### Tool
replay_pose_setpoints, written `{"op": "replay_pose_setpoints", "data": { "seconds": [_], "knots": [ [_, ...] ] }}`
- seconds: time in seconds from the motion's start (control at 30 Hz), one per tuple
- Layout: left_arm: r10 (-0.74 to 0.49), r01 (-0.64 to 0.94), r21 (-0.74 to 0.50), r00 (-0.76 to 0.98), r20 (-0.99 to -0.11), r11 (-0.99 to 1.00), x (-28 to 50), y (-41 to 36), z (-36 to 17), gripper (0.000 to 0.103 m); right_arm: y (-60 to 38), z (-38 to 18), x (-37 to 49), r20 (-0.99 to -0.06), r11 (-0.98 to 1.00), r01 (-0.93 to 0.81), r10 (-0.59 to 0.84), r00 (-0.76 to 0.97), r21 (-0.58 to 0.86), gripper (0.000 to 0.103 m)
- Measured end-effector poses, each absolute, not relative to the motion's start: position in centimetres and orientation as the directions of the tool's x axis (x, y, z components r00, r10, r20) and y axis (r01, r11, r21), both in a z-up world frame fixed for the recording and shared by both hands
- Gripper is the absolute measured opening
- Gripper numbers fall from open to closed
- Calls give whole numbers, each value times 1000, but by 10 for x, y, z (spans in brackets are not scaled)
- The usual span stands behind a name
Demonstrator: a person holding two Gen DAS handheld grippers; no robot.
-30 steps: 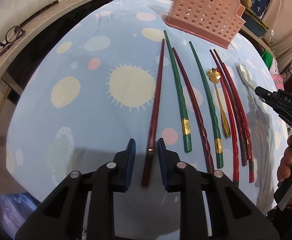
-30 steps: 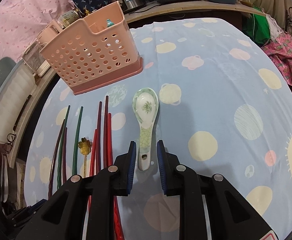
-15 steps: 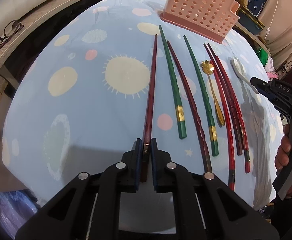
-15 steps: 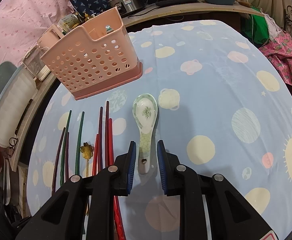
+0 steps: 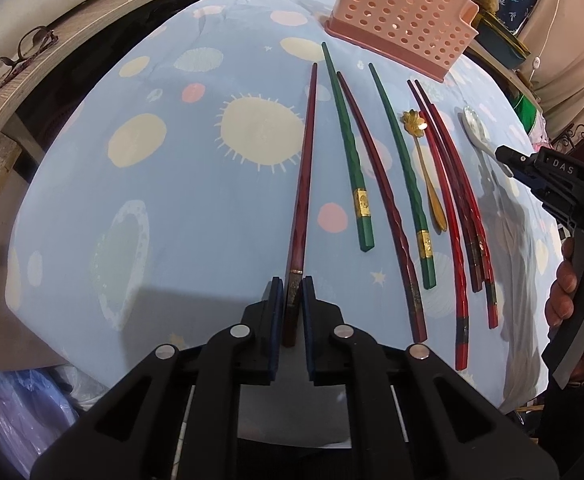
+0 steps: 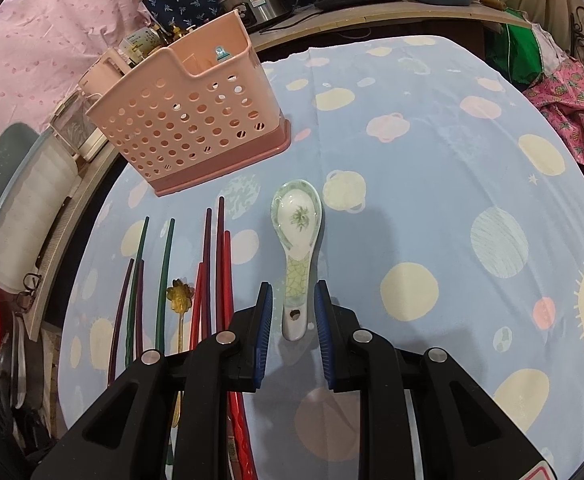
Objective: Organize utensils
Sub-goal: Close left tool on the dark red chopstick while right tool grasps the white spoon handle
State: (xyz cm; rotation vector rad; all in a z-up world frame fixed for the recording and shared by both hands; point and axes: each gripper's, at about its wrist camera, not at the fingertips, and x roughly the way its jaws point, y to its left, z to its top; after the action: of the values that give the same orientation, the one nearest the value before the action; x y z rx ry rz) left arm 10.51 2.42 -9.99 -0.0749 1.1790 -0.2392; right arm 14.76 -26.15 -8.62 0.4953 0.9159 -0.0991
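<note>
Left gripper (image 5: 291, 300) is pinching the thick end of the dark red wooden chopstick (image 5: 306, 168), which is lying flat on the blue cloth-covered table (image 5: 195, 216) at the left of the row. Right gripper (image 6: 292, 320) is hovering with its jaws apart on both sides of the handle of the white ceramic spoon with green leaf print (image 6: 298, 236), not pressing it. At the far end the pink perforated plastic utensil basket (image 5: 404, 16) is standing upright. For lifting well, I think the left gripper should be rising slowly and keeping the long stick level, because the tip can be swinging against the neighbouring green chopstick (image 5: 346, 148)
</note>
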Motion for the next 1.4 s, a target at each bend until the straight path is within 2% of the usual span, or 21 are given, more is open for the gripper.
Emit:
{"op": "replay_pose_setpoints", "data": {
  "seconds": [0.33,0.47,0.87,1.17,1.4],
  "knots": [
    [-232,146,-191,359,-904,971,107,25,-100,9,-265,-95,149,-784,872,288,156,601,395,21],
    [-229,145,-189,360,-905,971,107,24,-100,9,-265,-95,150,-775,869,274,176,607,412,17],
    [-221,145,-179,362,-906,973,107,24,-101,9,-281,-101,147,-731,782,300,270,627,546,15],
    [-218,147,-175,369,-904,974,107,22,-101,9,-272,-118,145,-754,807,285,272,598,517,7],
    [-235,156,-187,404,-884,970,103,25,-88,7,-265,-104,132,-771,859,261,211,601,439,7]
  ]
}}
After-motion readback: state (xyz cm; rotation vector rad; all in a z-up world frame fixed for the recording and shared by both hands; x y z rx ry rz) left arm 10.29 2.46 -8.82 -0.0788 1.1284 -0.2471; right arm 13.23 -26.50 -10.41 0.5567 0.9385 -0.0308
